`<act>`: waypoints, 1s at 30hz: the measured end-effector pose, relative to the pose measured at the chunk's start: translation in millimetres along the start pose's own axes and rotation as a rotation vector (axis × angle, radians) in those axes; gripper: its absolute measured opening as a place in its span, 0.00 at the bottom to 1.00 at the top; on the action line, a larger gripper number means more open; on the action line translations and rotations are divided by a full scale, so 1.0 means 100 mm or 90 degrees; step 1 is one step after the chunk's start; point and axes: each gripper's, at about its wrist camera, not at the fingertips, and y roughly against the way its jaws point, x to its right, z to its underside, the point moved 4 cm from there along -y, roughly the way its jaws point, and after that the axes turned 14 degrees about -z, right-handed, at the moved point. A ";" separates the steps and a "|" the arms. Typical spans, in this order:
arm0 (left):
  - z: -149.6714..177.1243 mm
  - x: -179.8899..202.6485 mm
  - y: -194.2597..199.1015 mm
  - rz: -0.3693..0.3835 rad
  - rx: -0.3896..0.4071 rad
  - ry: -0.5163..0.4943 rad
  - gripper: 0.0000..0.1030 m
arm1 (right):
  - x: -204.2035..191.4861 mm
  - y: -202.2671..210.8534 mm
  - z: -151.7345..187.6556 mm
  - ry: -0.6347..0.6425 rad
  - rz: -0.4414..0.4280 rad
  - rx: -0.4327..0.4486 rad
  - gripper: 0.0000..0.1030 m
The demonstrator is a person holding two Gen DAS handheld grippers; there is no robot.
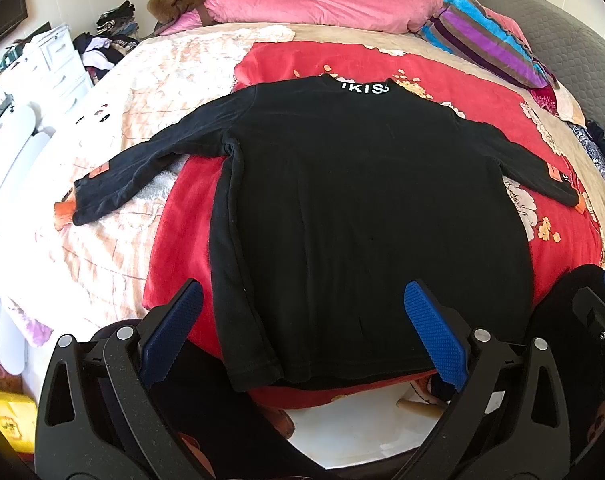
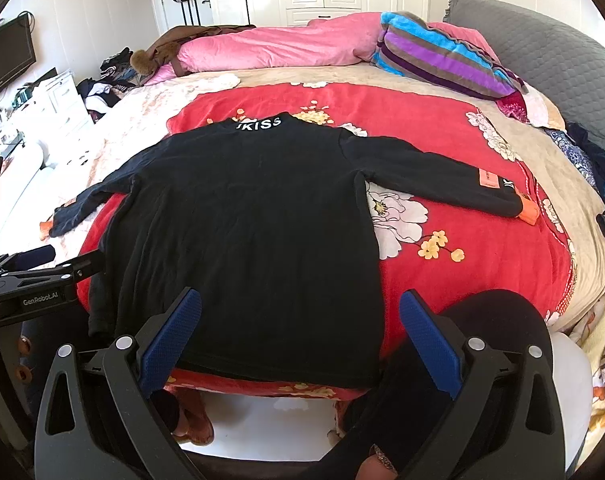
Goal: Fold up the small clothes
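Observation:
A small black long-sleeved top (image 1: 362, 208) (image 2: 242, 220) lies flat on a red flowered blanket (image 1: 442, 76) (image 2: 482, 264), both sleeves spread out, collar with white letters at the far end. Orange cuffs show at the sleeve ends (image 1: 64, 216) (image 2: 528, 214). My left gripper (image 1: 302, 332) hovers open above the hem near the bed's front edge, nothing between its blue pads (image 1: 434, 336). My right gripper (image 2: 300, 336) is also open over the hem, empty. The left gripper's body (image 2: 34, 280) shows at the left of the right wrist view.
A pink quilt (image 1: 322, 4) and a striped blanket (image 2: 442, 56) lie at the far end of the bed, a grey pillow (image 2: 550, 60) at the right. White drawers (image 1: 58, 64) and piled clothes stand at the left. A person's dark-clothed knee (image 2: 498, 320) is beside the bed's front edge.

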 end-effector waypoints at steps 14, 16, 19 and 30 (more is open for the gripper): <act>-0.06 0.14 -0.11 0.002 -0.001 -0.014 0.92 | 0.13 -0.09 -0.11 -0.010 0.011 0.001 0.96; -0.11 0.18 -0.12 0.002 0.004 -0.015 0.92 | 0.19 -0.11 -0.14 -0.014 0.019 0.004 0.96; -0.21 0.23 -0.16 0.001 0.010 -0.017 0.92 | 0.25 -0.15 -0.20 -0.019 0.026 0.007 0.96; -0.60 0.32 -0.34 -0.013 0.018 -0.002 0.92 | 0.54 -0.36 -0.49 -0.046 0.047 0.021 0.96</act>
